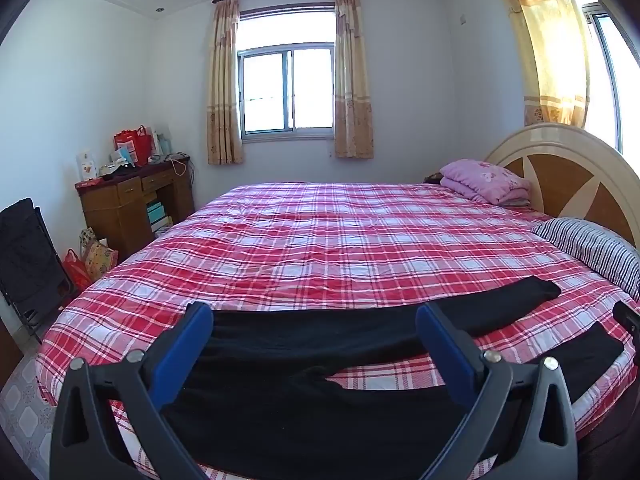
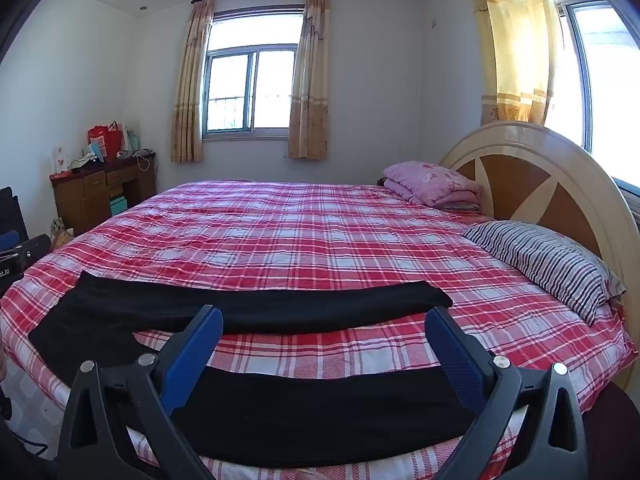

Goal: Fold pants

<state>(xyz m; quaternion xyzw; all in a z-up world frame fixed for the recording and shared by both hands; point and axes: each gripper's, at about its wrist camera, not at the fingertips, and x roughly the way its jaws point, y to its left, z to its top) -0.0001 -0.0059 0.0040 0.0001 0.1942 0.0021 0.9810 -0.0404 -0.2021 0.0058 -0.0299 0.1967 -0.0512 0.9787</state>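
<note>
Nothing much is reading clearly here: the only lettering showing is a white fragment on a black device [image 2: 8, 270] poking in at the left edge of the right wrist view, and it is getting cut off by the frame, looking like "LAI" at best. On the desk [image 1: 120, 196] the red bag [image 1: 132, 146] and a white box [image 1: 86, 165] are carrying printed marks, but they are coming through too small and blurred to read.
</note>
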